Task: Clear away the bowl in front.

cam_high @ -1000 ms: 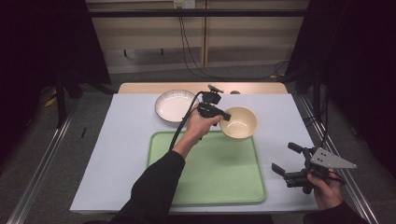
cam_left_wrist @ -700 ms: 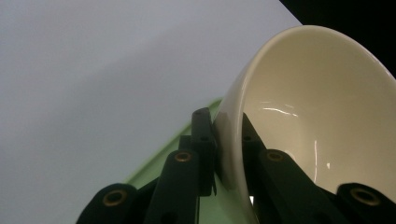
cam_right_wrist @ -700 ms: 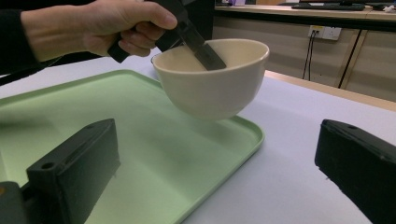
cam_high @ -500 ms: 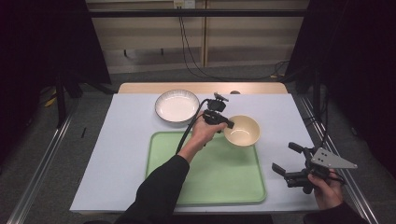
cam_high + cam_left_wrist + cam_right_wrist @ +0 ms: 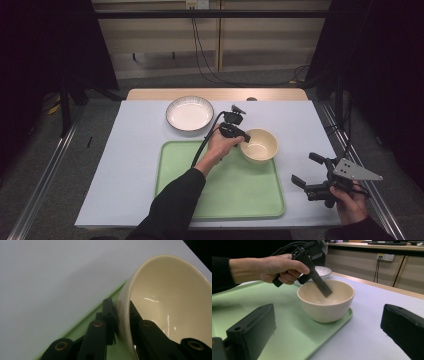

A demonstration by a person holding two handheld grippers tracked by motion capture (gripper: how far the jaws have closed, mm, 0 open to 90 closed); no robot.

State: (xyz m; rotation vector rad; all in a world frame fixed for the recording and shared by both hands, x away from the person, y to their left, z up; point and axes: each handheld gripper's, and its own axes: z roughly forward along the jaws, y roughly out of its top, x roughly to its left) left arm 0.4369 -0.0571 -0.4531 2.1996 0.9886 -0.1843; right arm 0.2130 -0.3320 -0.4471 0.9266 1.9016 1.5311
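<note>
One jaw of the left gripper hides behind the cream bowl's wall.

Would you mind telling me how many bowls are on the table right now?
2. The cream bowl sits at the green tray's far right corner, its rim pinched by the left gripper. The white bowl stands on the table beyond the tray.

A tray lies on the desk toward its near edge. A bowl sits on the tray's far right corner, at the rim. Behind the tray's far left corner — apart from it — a plate rests on the desk. The left hand-held gripper is at the bowl's left wall, one jaw inside and one outside. The right hand-held gripper is right of the tray — well apart from the bowl.
</note>
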